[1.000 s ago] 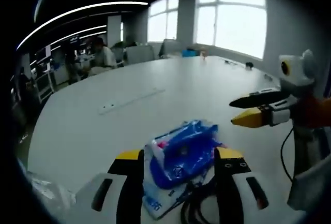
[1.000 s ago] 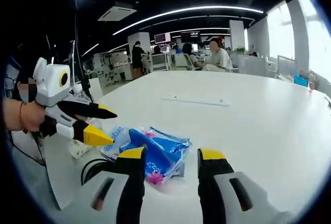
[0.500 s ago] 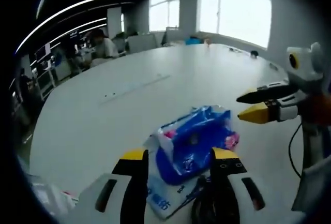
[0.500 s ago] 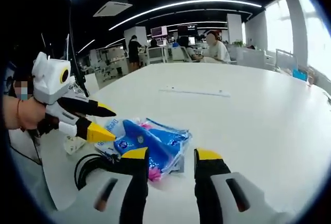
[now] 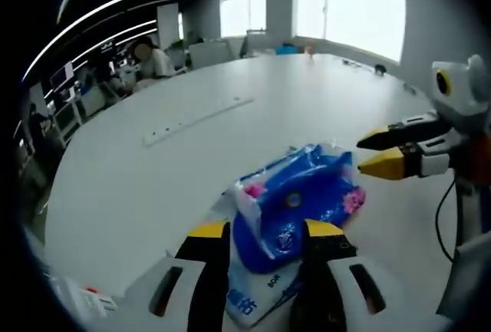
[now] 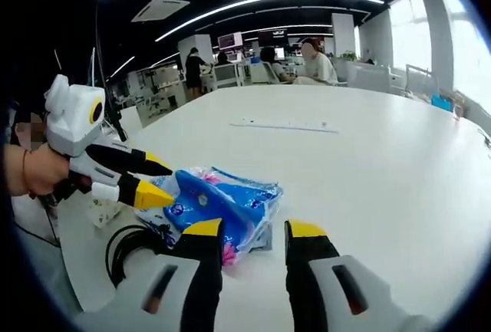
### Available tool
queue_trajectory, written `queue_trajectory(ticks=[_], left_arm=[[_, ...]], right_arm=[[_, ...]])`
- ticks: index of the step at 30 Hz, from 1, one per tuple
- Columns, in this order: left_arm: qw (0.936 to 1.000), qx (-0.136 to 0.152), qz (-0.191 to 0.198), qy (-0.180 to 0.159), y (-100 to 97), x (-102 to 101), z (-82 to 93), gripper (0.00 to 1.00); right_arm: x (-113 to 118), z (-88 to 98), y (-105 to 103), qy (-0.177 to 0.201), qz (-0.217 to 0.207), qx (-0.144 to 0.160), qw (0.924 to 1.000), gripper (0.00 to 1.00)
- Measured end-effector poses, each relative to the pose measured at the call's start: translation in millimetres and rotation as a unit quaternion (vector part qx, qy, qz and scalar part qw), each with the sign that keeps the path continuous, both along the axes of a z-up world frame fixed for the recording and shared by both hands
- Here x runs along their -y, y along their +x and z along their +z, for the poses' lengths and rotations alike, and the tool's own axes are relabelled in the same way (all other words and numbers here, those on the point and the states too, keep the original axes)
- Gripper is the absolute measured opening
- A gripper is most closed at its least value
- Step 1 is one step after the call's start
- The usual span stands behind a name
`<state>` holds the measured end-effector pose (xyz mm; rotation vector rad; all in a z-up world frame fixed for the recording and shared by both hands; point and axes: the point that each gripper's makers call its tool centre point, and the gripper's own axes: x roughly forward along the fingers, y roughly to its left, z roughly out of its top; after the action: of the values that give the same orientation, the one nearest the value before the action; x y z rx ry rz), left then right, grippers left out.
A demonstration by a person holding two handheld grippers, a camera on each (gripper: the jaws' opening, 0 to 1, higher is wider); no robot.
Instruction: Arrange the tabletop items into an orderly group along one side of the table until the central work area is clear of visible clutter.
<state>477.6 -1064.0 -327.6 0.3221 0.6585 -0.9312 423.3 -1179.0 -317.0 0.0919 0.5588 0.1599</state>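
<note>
Nearest in the left gripper view, the left hand-held gripper (image 5: pixel 267 234) has its jaws parted around the near end of the blue plastic packet (image 5: pixel 295 202), which lies on the white bench (image 5: pixel 153 179). In the right gripper view, the right hand-held gripper (image 6: pixel 251 232) is open just short of the packet, with a black cable (image 6: pixel 126 244) coiled to the left. Farther off, people sit at desks.

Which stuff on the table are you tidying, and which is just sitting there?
Being tidied:
blue tissue pack
flat blue-and-white packet under it
black cable

Just there:
long white strip mid-table
people at far desks
</note>
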Motion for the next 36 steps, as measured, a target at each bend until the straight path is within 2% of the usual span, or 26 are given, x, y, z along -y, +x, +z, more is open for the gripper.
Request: queue_trajectory(ticks=[16,28,36], left_arm=[[0.9998,0.002,-0.002,0.018,5.3,1,-6.7,0.18],[0.9994,0.002,-0.005,0.033,6.0,2,-13.2,0.11],[0.9992,0.003,-0.004,0.041,7.9,0,-15.4,0.04]], right_arm=[[0,-14.3,0,0.014,-0.013,-0.024,0.9995,0.24],[-1,-16.5,0,0.013,-0.015,-0.029,0.9994,0.08],[0,-21.1,-1,0.009,-0.015,-0.033,0.9993,0.03]])
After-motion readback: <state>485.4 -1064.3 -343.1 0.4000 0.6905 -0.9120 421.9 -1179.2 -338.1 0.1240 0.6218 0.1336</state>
